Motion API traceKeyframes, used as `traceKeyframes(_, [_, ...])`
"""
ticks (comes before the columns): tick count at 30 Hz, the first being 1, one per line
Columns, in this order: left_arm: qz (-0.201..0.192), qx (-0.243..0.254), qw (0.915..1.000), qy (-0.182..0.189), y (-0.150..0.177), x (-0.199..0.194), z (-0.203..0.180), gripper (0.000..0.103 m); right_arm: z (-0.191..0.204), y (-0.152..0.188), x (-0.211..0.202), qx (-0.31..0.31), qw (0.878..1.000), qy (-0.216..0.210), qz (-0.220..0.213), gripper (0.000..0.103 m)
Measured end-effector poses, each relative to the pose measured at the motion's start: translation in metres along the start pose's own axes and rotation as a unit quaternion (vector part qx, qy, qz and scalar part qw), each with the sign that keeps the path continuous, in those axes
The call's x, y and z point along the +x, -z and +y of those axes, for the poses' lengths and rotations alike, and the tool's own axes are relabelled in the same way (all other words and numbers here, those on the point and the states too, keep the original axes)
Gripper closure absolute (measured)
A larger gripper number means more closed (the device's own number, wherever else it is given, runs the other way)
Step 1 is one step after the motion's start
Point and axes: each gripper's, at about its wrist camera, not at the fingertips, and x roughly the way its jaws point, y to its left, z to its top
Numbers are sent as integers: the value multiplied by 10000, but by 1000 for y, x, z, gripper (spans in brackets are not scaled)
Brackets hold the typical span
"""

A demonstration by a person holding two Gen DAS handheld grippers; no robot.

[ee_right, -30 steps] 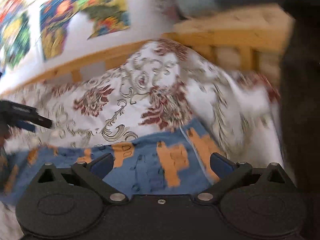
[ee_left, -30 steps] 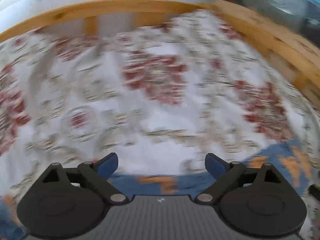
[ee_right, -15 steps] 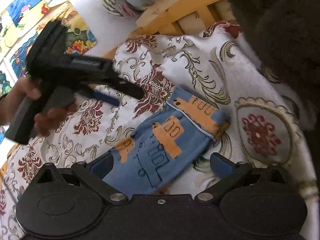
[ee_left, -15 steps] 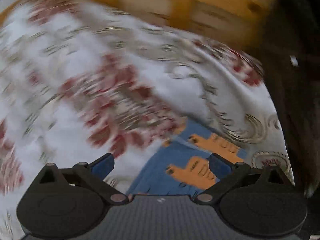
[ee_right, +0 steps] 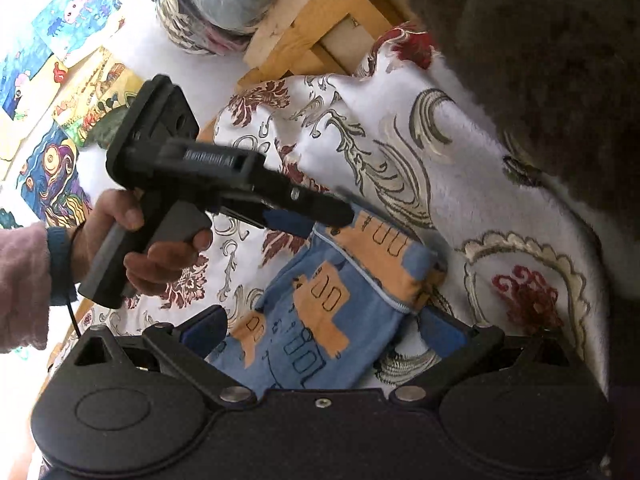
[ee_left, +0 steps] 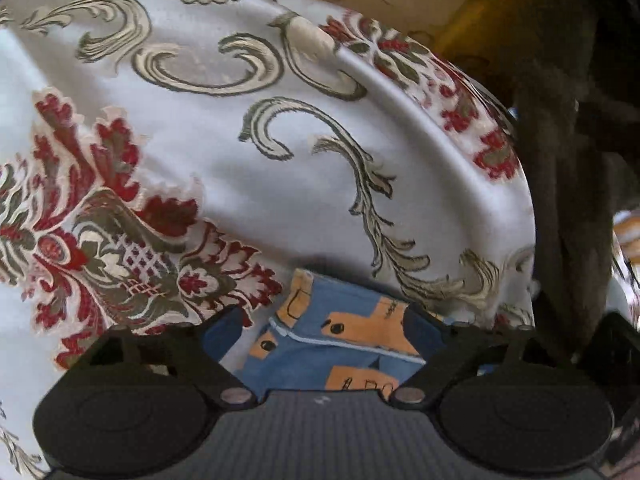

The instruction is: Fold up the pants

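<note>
The pants (ee_right: 320, 312) are small blue ones with orange blocky shapes printed on them, lying in a folded bundle on a white bedspread (ee_left: 248, 168) covered in red flowers and grey-gold swirls. In the right wrist view the bundle runs diagonally from the lower left up toward the middle, with a pale seam line crossing the upper part. The right gripper (ee_right: 322, 330) sits right over the near end of the pants, fingers spread wide on either side of the fabric and not pinching anything. The left gripper (ee_left: 322, 330) is also wide open, and its own camera shows the top edge of the pants lying between its blue pads (ee_left: 222, 336), no grip on the cloth. From the right wrist view you can see the left gripper (ee_right: 320, 220) coming in from the left, held in a hand (ee_right: 160, 252) with a pink sleeve (ee_right: 22, 284), its tip at the far end of the bundle; can't tell if it's actually touching. A wooden bed frame (ee_right: 320, 20) runs behind the bedspread, kids' drawings (ee_right: 68, 16) hang on the white wall, and something dark and fuzzy (ee_right: 540, 60) fills the right side.
</note>
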Motion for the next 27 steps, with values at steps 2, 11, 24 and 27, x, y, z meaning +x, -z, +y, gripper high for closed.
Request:
traceKeyframes(2, [5, -24, 10000, 69, 1, 1, 3, 18, -3, -2, 0, 63, 10000, -46, -27, 1])
traceKeyframes(11, [-324, -226, 9992, 35, 0, -7, 28, 46, -1, 4, -4, -76, 9988, 401, -257, 33])
traceKeyframes(24, [-923, -130, 9946, -448, 21, -11, 15, 77, 0, 8, 0, 87, 9937, 1067, -339, 52])
traceKeyframes(27, [-972, -118, 9936, -572, 23, -12, 12, 77, -3, 4, 3, 245, 9941, 984, -387, 57])
